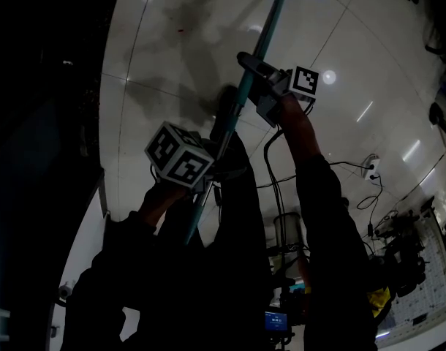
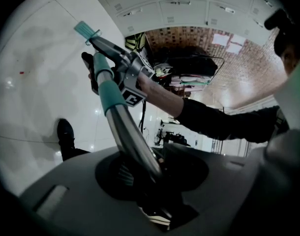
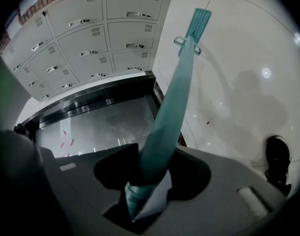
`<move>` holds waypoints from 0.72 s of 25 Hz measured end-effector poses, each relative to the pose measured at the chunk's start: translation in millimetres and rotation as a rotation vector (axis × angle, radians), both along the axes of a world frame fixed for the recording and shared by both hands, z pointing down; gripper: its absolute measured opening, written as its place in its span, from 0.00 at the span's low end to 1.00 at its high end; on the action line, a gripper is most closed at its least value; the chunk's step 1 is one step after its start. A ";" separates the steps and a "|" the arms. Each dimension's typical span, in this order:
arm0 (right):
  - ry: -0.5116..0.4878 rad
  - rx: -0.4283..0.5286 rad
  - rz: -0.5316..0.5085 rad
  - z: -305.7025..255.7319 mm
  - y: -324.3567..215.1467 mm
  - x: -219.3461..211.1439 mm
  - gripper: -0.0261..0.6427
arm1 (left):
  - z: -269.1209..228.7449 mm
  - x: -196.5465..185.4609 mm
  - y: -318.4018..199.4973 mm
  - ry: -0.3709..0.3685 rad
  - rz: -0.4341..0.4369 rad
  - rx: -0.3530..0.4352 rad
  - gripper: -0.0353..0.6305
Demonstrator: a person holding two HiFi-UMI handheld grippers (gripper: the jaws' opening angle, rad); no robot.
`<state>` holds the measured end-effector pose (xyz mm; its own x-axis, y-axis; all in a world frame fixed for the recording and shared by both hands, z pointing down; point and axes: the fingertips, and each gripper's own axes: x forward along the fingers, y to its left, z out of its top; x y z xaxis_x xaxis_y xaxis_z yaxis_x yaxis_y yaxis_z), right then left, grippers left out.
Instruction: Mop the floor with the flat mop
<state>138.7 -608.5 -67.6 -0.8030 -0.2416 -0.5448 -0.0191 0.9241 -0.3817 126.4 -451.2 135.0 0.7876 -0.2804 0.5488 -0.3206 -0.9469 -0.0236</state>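
Steel-grey upper tube of the mop handle (image 2: 132, 137) is locked in my left gripper (image 2: 150, 181), with the jaws closed on it. This is the grip closest to my body. I judge it's the pivot and push point, hence the high hold.

Next along is the right gripper (image 3: 145, 191), jaws clamped on the teal sleeve of the same handle. It sits well apart from the left one. A two-point hold like this gives leverage and stops the pole twisting. In the head view both marker cubes sit beside the pole, left low and right further out.

The handle runs away from both grippers in one straight slanted line, down and forward. The mop head (image 3: 199, 18) is at its far end, well beyond the right gripper. It's nowhere near either set of jaws, as expected for a sweep.

The head is over the white glossy tile floor (image 1: 172, 50). I can't confirm pad contact, since the head view crops it at the top edge.

A shoe (image 3: 278, 156) stands on the tiles off to one side of the pole. Farthest out, grey lockers (image 3: 91, 38) line the floor's far edge.
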 end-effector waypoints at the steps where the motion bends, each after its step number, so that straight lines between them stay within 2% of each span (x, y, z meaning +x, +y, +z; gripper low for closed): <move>1: -0.003 -0.001 -0.001 0.9 -0.7 -1.0 0.31 | 1.5 -1.5 -1.2 -0.006 -0.004 0.001 0.27; 6: -0.042 0.002 -0.007 6.1 6.6 -4.3 0.31 | 6.3 -3.8 4.3 0.012 0.002 0.011 0.26; 9: -0.040 0.016 -0.007 30.3 19.6 -20.1 0.31 | 31.9 -18.4 16.6 0.029 0.019 0.011 0.26; 18: -0.014 0.049 -0.022 79.9 78.2 -41.6 0.31 | 86.2 -51.0 66.6 -0.059 0.008 0.062 0.26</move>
<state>97.1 -530.3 12.3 -0.8000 -0.1968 -0.5668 0.0064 0.9418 -0.3361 75.3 -384.6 221.2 0.7565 -0.3091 0.5764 -0.3094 -0.9455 -0.1009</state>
